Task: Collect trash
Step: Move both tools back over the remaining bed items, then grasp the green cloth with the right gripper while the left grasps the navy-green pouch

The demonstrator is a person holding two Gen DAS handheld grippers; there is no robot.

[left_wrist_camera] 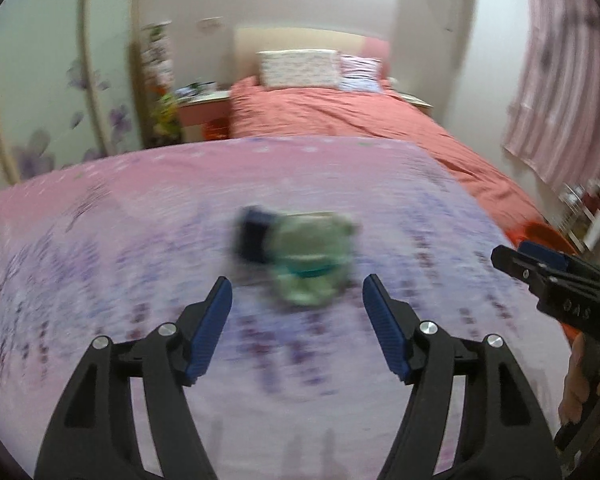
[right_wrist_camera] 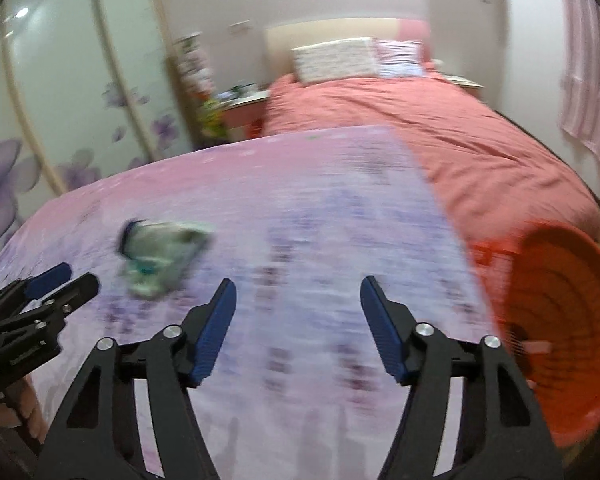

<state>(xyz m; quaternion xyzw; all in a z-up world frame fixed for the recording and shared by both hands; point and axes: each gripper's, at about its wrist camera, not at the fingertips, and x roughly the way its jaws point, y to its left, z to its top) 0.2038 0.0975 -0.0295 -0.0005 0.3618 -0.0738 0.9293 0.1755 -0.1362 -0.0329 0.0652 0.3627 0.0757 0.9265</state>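
A crumpled green and dark-blue piece of trash (left_wrist_camera: 300, 256) lies on a pink and lilac patterned cloth (left_wrist_camera: 140, 240); it is blurred. My left gripper (left_wrist_camera: 297, 294) is open, its jaws wide apart just short of the trash. In the right wrist view the trash (right_wrist_camera: 162, 258) lies to the left, and my right gripper (right_wrist_camera: 298, 296) is open and empty above the cloth (right_wrist_camera: 300, 208). An orange bin (right_wrist_camera: 556, 320) stands at the right edge of the cloth. The left gripper shows in the right wrist view (right_wrist_camera: 62, 280), the right gripper in the left wrist view (left_wrist_camera: 516, 256).
A bed with a salmon cover (left_wrist_camera: 360, 116) and pillows (left_wrist_camera: 300, 68) lies beyond the cloth. A wardrobe with purple flowers (left_wrist_camera: 40, 100) stands at left, a nightstand (left_wrist_camera: 204, 108) beside the bed, a striped pink curtain (left_wrist_camera: 556, 80) at right.
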